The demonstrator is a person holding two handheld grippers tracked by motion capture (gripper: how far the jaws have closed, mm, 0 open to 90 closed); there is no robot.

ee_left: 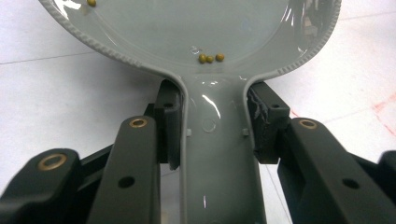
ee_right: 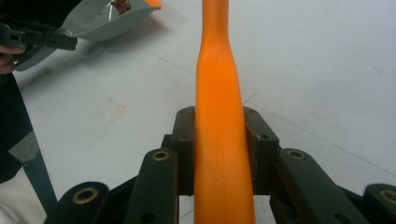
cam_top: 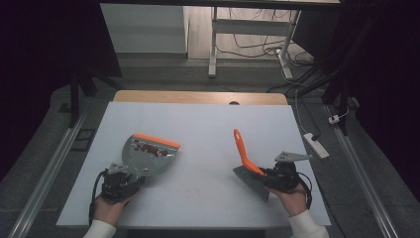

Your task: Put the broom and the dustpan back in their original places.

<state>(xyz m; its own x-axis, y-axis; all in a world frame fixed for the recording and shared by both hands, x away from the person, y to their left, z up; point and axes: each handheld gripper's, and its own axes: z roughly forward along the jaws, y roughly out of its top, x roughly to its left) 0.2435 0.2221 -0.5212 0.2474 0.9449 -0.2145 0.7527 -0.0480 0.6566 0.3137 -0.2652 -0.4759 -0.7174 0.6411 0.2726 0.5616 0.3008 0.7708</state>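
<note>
I keep the left gripper [ee_left: 212,135] pinching the handle of one grey dustpan [cam_top: 148,152], near left on the white table [cam_top: 208,119], level so its swept beads [cam_top: 151,148] stay in. The right gripper [ee_right: 219,149] pinches one orange-handled brush [cam_top: 249,167], near right, bristles down for sweeping.

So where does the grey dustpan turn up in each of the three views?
High view: the dustpan lies left of centre, handle in the left gripper.
Left gripper view: its pan spans the top, its handle runs down between the jaws.
Right gripper view: top left corner.
Shared landmark: the dustpan's orange front lip, also seen in the right gripper view.
</note>
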